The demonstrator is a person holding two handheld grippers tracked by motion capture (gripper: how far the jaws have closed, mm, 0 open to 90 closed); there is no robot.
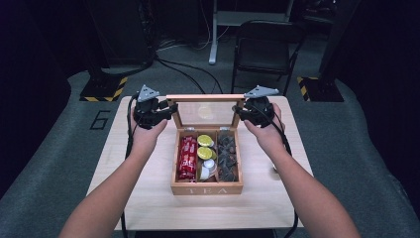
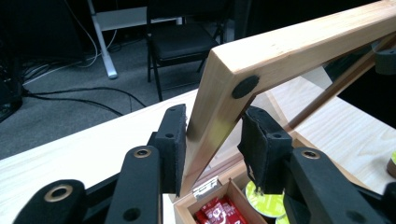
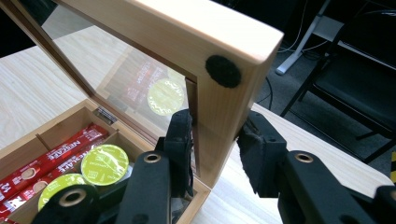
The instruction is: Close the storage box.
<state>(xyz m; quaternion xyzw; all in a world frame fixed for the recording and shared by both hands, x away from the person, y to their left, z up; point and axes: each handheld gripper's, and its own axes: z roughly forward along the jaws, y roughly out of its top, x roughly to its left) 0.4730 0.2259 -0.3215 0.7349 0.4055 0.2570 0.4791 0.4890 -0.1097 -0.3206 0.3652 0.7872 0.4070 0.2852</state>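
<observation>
A: You're holding the lid (image 1: 205, 98) of the wooden tea box (image 1: 207, 189) up on its hinges, one claw at each side. Your left gripper (image 1: 171, 108) is clamping the lid's left frame edge; in the left gripper view that wooden rail (image 2: 212, 116) is running straight up between the black pads (image 2: 173, 140), both pressing on it.

B: And your right gripper (image 1: 236, 110) is doing the same on the other side. In the right gripper view the lid's corner (image 3: 219, 116) is sitting squeezed between the jaws, just under a round black bumper (image 3: 223, 71).

A: The box itself is sitting in the middle of the table (image 1: 124, 198), front towards you, lid standing nearly upright at the back.

B: Below your claws the compartments are lying open: red sachets (image 1: 187, 158) on the left, yellow-topped capsules (image 1: 205, 141) in the middle, dark pieces (image 1: 227, 156) on the right.
</observation>
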